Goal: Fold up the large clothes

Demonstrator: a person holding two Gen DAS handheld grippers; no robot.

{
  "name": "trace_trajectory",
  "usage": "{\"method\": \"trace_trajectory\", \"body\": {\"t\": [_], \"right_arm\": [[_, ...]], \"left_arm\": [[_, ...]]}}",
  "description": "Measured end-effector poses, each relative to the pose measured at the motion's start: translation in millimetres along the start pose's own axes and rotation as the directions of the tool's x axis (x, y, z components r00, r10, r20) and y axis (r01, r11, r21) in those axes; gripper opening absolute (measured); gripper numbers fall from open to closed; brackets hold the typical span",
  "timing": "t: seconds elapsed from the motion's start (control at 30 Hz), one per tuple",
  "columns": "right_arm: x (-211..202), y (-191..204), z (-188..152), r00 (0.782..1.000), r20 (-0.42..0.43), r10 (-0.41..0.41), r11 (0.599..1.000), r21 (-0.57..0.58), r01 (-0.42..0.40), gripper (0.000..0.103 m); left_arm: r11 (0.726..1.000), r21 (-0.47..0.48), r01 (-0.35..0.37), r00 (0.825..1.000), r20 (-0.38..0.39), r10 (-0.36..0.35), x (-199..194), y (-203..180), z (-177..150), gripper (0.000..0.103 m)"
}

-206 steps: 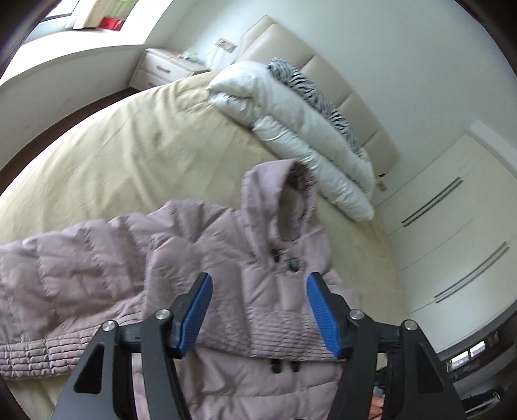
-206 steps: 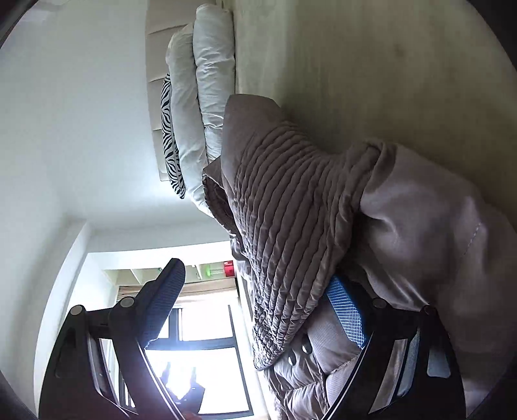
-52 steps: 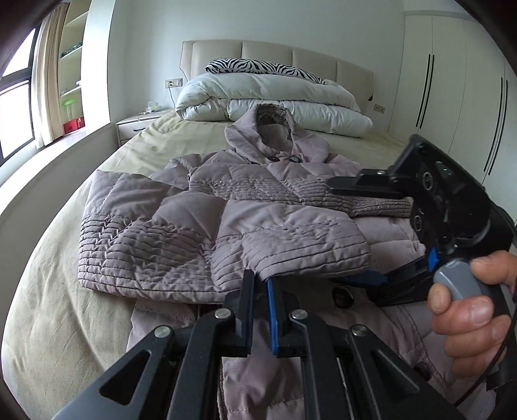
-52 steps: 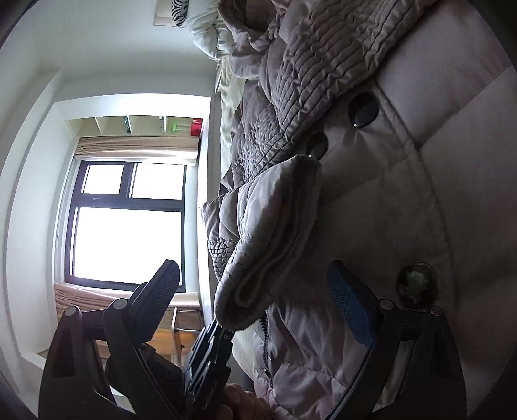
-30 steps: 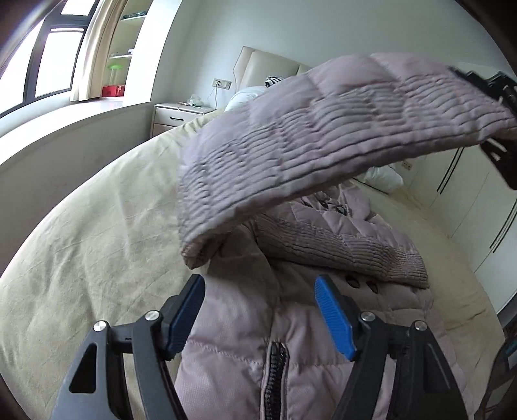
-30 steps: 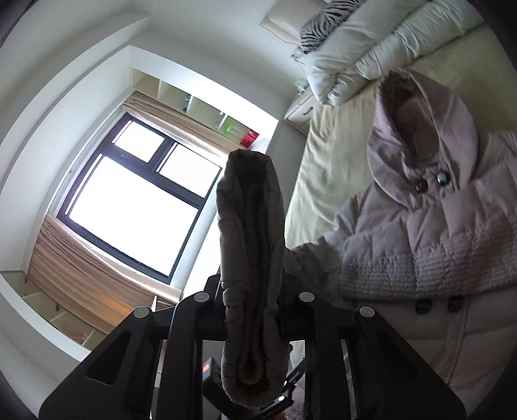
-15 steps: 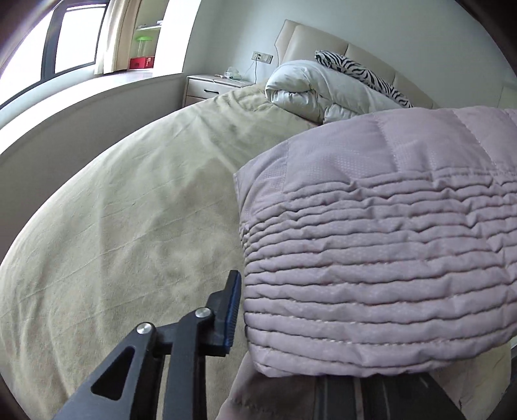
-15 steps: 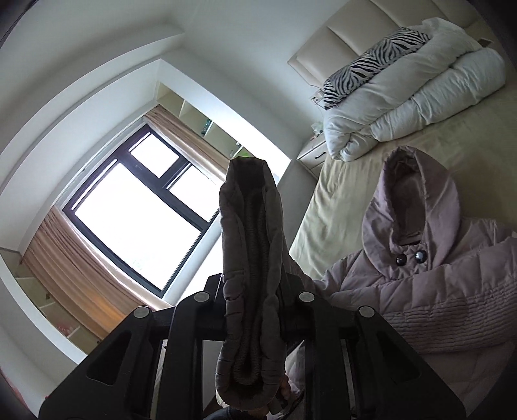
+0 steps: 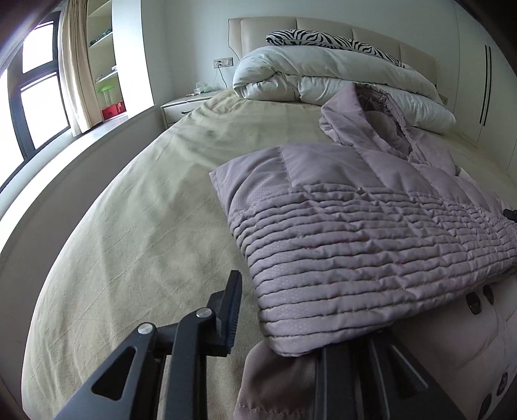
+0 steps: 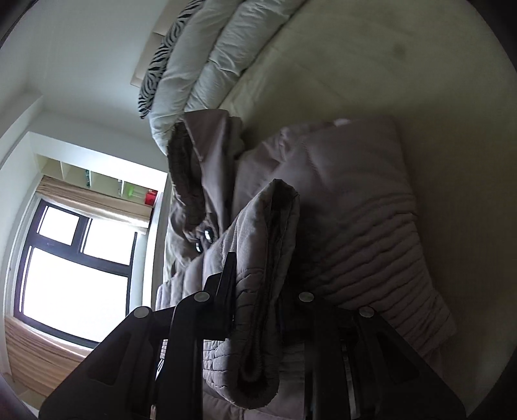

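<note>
Pinching the jacket cuff [image 10: 258,290], right tool [image 10: 263,284] clamped.

The puffer jacket [image 9: 371,232] is pale mauve-pink, quilted in narrow horizontal ribs across its folded sleeve and in wider plain panels above. Its buttons [image 9: 475,303] are dark and glossy. The bedsheet [image 9: 155,200] is pale yellowish beige, unpatterned. The duvet [image 9: 323,74] is off-white. The pillow [image 9: 323,38] carries a black-and-white zebra stripe. The headboard [image 9: 265,29] is cream. The curtain [image 9: 76,64] is tan. The window frame [image 10: 80,245] is black. The box [image 9: 113,110] on the sill is red. The left gripper [image 9: 278,316] is black with a blue pad; the right gripper [image 10: 261,290] is black.
</note>
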State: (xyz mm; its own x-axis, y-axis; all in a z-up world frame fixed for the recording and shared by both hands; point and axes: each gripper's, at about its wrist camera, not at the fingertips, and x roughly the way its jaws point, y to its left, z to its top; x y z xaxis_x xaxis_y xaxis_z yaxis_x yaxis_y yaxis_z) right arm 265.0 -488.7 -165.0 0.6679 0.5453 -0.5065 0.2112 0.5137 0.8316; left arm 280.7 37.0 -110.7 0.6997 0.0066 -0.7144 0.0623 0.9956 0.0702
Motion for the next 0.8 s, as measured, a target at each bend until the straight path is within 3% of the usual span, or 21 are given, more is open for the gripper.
{"method": "trace_trajectory", "body": {"t": [0.07,0.17,0.23,0.37,0.4,0.5,0.6,0.7,0.8], "right_arm": [[2,-21,-6,0.999,0.011,0.041,0.999,0.031,-0.041,0.018],[1,-23,-9,0.999,0.016,0.05,0.998,0.024,-0.05,0.018],[-2,-20,-8,0.999,0.016,0.035,0.999,0.021,-0.035,0.019],[-35,2,-8,0.996,0.069,-0.051,0.998,-0.034,0.053,0.025],[-43,4,-9,0.993,0.093,-0.079,0.995,-0.051,0.084,0.028],[-65,21,-9,0.98,0.148,-0.13,0.986,-0.081,0.143,0.061],[-76,52,-16,0.98,0.185,-0.071,0.979,-0.175,0.104,0.06],[-56,89,-30,0.991,0.114,-0.072,0.942,-0.32,0.105,0.06],[-24,115,-47,0.991,0.063,-0.122,0.884,-0.447,0.137,0.058]], "left_arm": [[1.0,0.014,-0.012,1.0,-0.013,0.012,-6,0,-1,0.042],[0.999,0.04,-0.001,1.0,-0.02,0.002,-23,3,-6,0.05],[0.998,0.061,0.004,1.0,-0.022,-0.003,-39,7,-11,0.059],[0.999,0.039,0.012,1.0,-0.001,-0.012,-71,22,-10,0.06],[1.0,0.024,0.018,1.0,0.017,-0.018,-77,26,-3,0.06],[0.999,0.01,0.041,0.996,0.082,-0.042,-84,23,32,0.062],[0.995,0.078,0.059,0.993,0.1,-0.067,-62,-5,66,0.062],[0.988,0.145,0.047,0.995,0.077,-0.059,-26,-35,83,0.062],[0.982,0.189,0.022,0.999,-0.035,-0.016,22,-49,75,0.062]]}}
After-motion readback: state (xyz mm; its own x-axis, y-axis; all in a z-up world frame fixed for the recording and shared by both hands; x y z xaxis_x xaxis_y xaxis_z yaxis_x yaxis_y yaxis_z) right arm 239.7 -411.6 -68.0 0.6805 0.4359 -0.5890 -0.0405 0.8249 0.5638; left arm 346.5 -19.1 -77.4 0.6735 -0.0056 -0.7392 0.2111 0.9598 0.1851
